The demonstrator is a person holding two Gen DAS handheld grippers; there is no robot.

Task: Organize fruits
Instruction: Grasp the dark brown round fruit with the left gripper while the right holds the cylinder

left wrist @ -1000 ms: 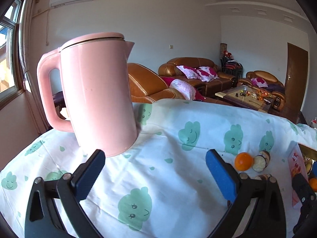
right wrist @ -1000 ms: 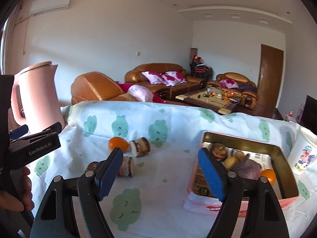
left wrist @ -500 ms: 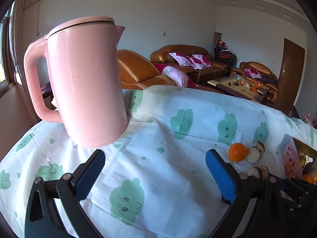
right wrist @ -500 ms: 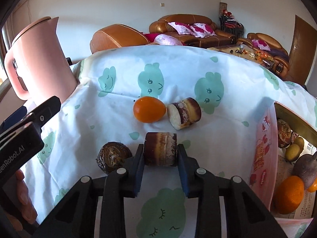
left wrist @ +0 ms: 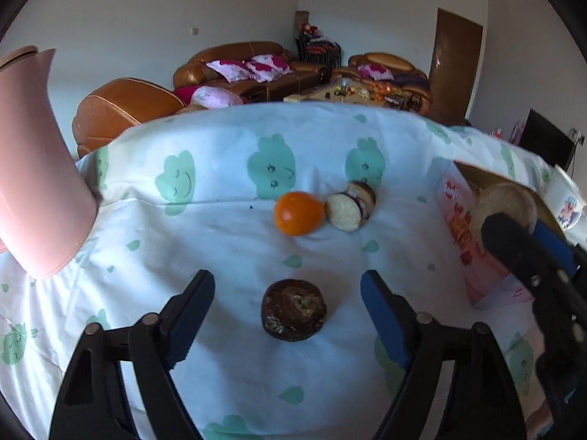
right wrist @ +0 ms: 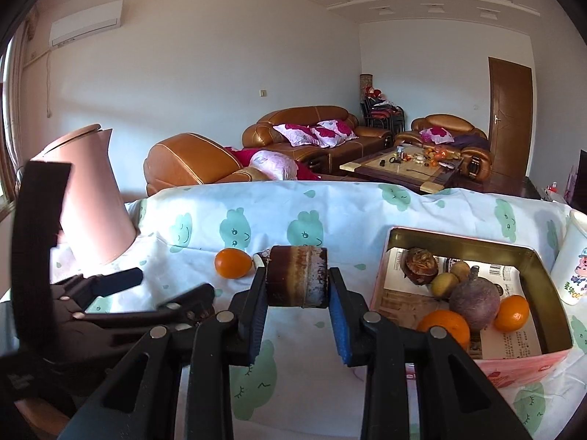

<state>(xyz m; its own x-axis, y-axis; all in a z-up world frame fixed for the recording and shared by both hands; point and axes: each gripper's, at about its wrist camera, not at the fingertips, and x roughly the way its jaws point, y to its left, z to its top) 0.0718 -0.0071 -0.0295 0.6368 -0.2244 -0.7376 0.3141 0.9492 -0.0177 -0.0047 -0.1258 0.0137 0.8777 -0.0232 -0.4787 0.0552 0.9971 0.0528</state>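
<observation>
My right gripper (right wrist: 297,293) is shut on a brown cut cylinder piece (right wrist: 296,280) and holds it above the cloth, left of the pink box (right wrist: 528,365). The box holds oranges, a purple round fruit and small fruits. The held piece also shows in the left wrist view (left wrist: 504,207) near the box (left wrist: 473,249). My left gripper (left wrist: 288,297) is open, its fingers either side of a dark brown round fruit (left wrist: 293,310) on the cloth. An orange (left wrist: 299,212) and a cut pale-faced piece (left wrist: 350,205) lie beyond it.
A pink kettle (left wrist: 33,183) stands at the left of the table. A white printed cup (right wrist: 574,262) stands right of the box. The table has a white cloth with green prints (left wrist: 220,242). Sofas and a coffee table are behind.
My right gripper lifted the brown cylinder piece off the cloth and moved toward the box. My left gripper swung right from the kettle to frame the dark round fruit.
</observation>
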